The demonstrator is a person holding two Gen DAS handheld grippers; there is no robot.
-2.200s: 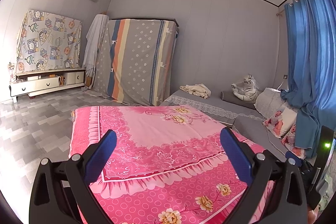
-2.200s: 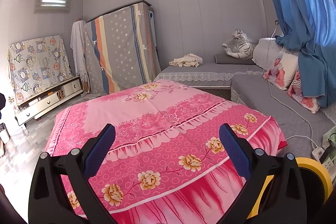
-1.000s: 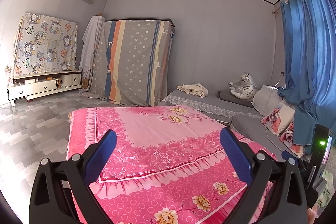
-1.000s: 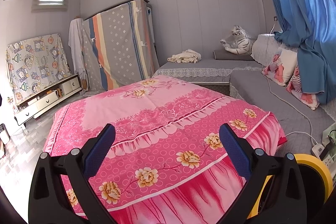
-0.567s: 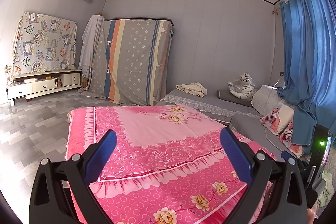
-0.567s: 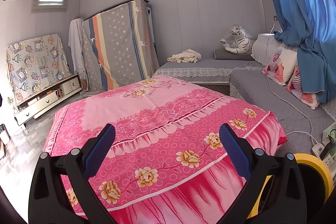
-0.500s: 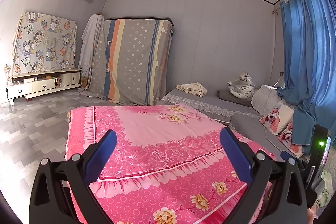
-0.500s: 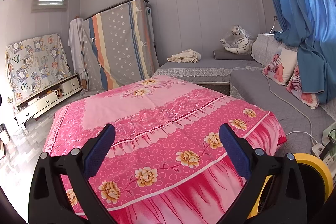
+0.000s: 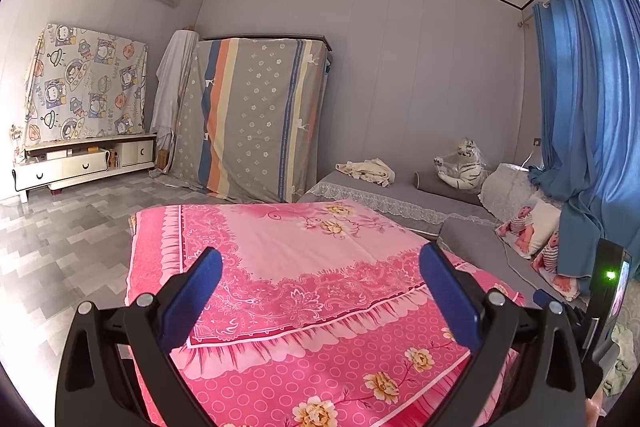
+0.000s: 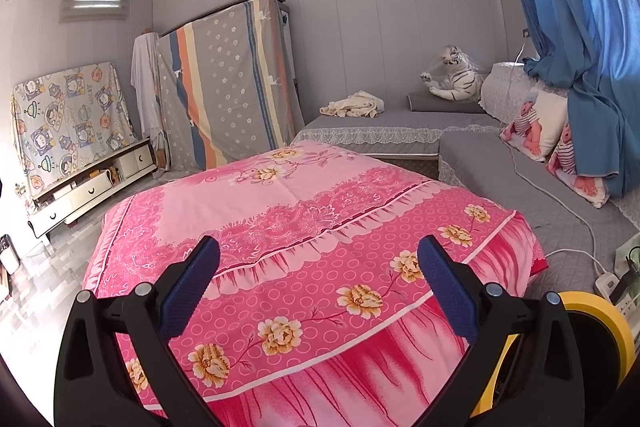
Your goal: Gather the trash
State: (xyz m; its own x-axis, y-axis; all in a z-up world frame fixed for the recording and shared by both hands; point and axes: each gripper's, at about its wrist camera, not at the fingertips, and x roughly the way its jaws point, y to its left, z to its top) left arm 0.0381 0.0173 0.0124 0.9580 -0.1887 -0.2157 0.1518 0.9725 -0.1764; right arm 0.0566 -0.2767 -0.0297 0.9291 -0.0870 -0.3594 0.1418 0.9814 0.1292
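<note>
Pink floral bedspread (image 10: 304,211) bare of visible trash. Above its near edge, left gripper (image 9: 320,291) and right gripper (image 10: 320,283), jaws spread wide, empty. Fits either searching or finished; no trash findable anywhere.

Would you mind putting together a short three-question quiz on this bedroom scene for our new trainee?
1. True or false: the left gripper and the right gripper are both open, with nothing between their fingers.
2. Multiple choice: what sits on the grey sofa in the far corner by the blue curtain? A) a plush white tiger B) a laptop C) a trash bag
3. Fill in: the flowered cover in front of both grippers is mostly ____ in colour.

Key: 1 true; 2 A, the plush white tiger; 3 pink.
</note>
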